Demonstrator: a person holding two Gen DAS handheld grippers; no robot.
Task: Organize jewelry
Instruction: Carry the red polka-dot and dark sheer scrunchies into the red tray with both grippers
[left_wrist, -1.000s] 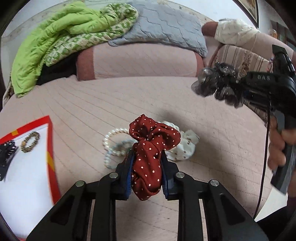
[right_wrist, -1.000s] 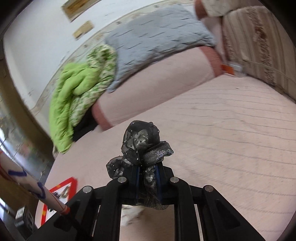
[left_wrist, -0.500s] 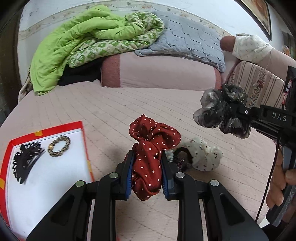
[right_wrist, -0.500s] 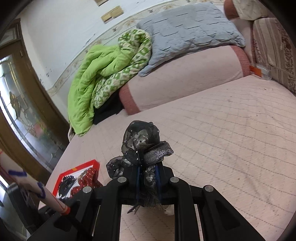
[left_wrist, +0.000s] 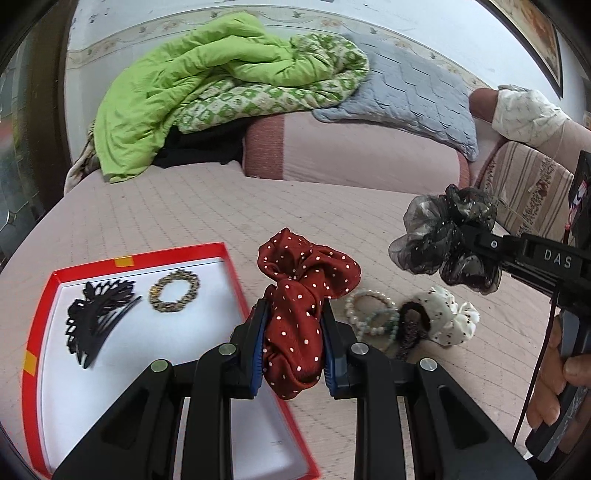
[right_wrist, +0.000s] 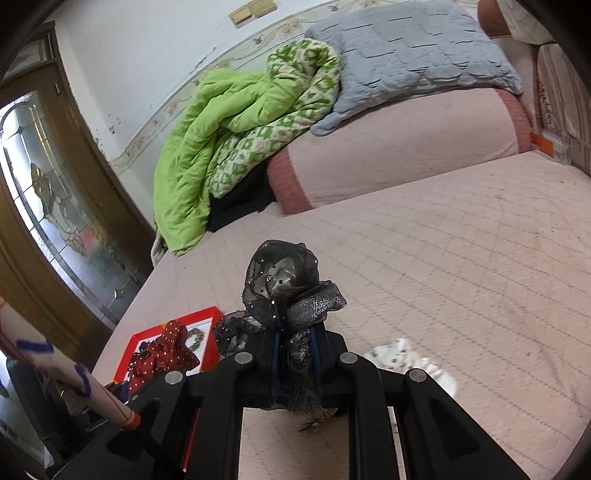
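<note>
Left tongs (left_wrist: 293, 347) were clamped on the red dotted scrunchie (left_wrist: 304, 295), held up just over the right edge of the red tray (left_wrist: 38, 332). Right tongs (right_wrist: 293, 354) gripped the black sheer scrunchie (right_wrist: 284, 291) above the pink bed (right_wrist: 461, 258). In the tray lay a black hair claw (left_wrist: 94, 314) and a gold bracelet (left_wrist: 173, 291), apart. Pearl bracelets (left_wrist: 371, 314) and a white scrunchie (left_wrist: 448, 315) sat together on the bed beside the tray.

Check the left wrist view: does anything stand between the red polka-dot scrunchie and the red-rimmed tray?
Nothing visible does. The red scrunchie, clamped in the left tongs, hangs at the tray's right edge. The hair claw and gold bracelet sit at the tray's far end, leaving bare white floor nearer the tongs.
</note>
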